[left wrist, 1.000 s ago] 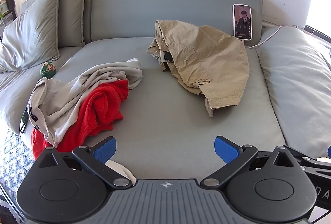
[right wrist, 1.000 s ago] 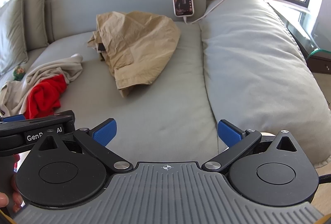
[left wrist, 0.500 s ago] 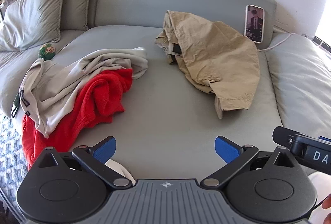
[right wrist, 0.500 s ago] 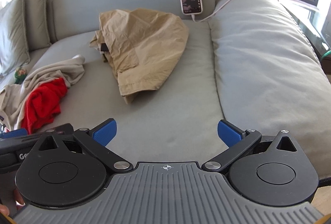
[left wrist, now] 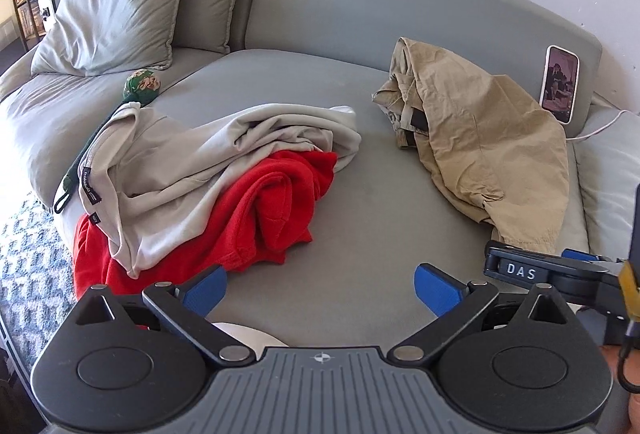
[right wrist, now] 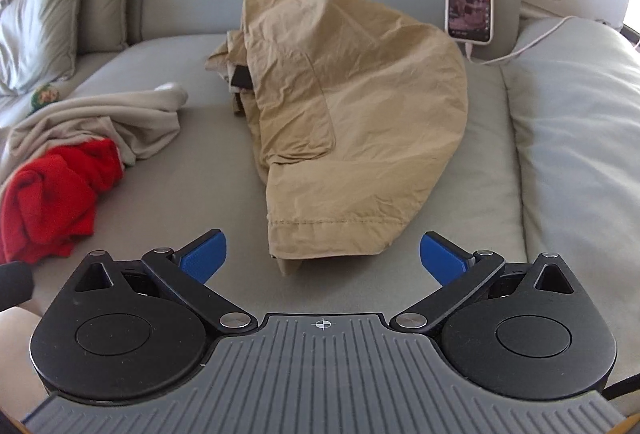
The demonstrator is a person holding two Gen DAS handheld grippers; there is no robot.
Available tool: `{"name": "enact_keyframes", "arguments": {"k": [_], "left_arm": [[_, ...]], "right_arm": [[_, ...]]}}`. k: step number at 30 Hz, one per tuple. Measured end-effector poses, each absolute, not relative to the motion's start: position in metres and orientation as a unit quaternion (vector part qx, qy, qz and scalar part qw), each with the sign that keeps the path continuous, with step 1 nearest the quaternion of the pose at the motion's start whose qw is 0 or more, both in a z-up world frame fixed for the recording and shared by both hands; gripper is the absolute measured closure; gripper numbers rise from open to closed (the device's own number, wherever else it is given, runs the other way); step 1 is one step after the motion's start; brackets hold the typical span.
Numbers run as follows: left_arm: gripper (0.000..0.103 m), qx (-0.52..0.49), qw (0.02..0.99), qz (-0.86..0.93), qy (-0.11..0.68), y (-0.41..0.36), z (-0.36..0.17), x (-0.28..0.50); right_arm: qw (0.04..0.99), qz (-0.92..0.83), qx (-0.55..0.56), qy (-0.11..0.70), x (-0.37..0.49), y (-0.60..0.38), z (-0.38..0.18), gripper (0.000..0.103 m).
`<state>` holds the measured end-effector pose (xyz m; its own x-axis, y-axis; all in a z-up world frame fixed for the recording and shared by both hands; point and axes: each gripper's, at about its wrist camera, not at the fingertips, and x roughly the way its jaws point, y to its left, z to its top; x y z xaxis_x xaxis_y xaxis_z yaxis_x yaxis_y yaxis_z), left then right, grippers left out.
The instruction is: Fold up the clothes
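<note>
Jaws wide on both grippers, left gripper [left wrist: 320, 288] and right gripper [right wrist: 323, 256], level above khaki trousers [right wrist: 352, 121].

**Both grippers have closed in on the clothes**

I've brought the right gripper [right wrist: 322, 254] forward, so the khaki shorts [right wrist: 352, 121] now lie just ahead of its spread fingers. My left gripper [left wrist: 320, 284] has swung left and nearer the red garment [left wrist: 260, 209] and the beige garment [left wrist: 192, 165]. The right gripper has come into the left camera's edge.

Bright daylight from right, soft shadows, sharp pics w/ fisheye-bent edges.
</note>
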<state>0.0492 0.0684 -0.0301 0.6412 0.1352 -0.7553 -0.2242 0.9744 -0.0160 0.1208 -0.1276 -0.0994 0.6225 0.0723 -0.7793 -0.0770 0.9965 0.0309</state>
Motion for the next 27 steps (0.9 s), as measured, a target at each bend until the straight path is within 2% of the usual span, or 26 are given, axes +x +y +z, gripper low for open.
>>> {"name": "enact_keyframes", "arguments": {"k": [3, 7, 8, 10, 12, 13, 14, 15, 16, 21, 27], "left_arm": [[0.006, -0.054, 0.902, 0.093, 0.419, 0.067, -0.032, 0.052], [0.006, -0.037, 0.9, 0.06, 0.431, 0.055, -0.039, 0.055], [0.006, -0.034, 0.899, 0.054, 0.433, 0.052, -0.041, 0.055], [0.006, -0.031, 0.898, 0.044, 0.436, 0.047, -0.042, 0.055], [0.006, -0.028, 0.898, 0.036, 0.437, 0.045, -0.042, 0.054], [0.006, -0.027, 0.899, 0.033, 0.436, 0.045, -0.042, 0.052], [0.006, -0.028, 0.899, 0.032, 0.435, 0.046, -0.041, 0.051], [0.006, -0.03, 0.9, 0.032, 0.434, 0.047, -0.039, 0.049], [0.006, -0.033, 0.901, 0.032, 0.432, 0.049, -0.037, 0.048], [0.009, -0.034, 0.912, 0.01, 0.408, 0.054, -0.024, 0.035], [0.008, -0.079, 0.919, 0.002, 0.387, 0.061, -0.01, 0.019]], "right_arm": [[0.896, 0.039, -0.024, 0.442, 0.132, -0.123, -0.11, 0.014], [0.894, 0.026, -0.04, 0.446, 0.135, -0.126, -0.113, 0.014], [0.893, 0.026, -0.043, 0.448, 0.135, -0.127, -0.113, 0.017], [0.891, 0.034, -0.044, 0.451, 0.136, -0.13, -0.114, 0.029], [0.888, 0.046, -0.041, 0.456, 0.137, -0.131, -0.114, 0.045], [0.888, 0.048, -0.039, 0.455, 0.136, -0.131, -0.114, 0.048], [0.89, 0.047, -0.036, 0.453, 0.135, -0.132, -0.113, 0.058], [0.89, 0.046, -0.034, 0.453, 0.135, -0.134, -0.113, 0.082], [0.889, 0.043, -0.027, 0.456, 0.135, -0.137, -0.111, 0.097], [0.902, 0.01, 0.002, 0.432, 0.127, -0.152, -0.086, 0.102], [0.96, -0.014, -0.008, 0.28, 0.083, -0.159, 0.009, 0.103]]}}
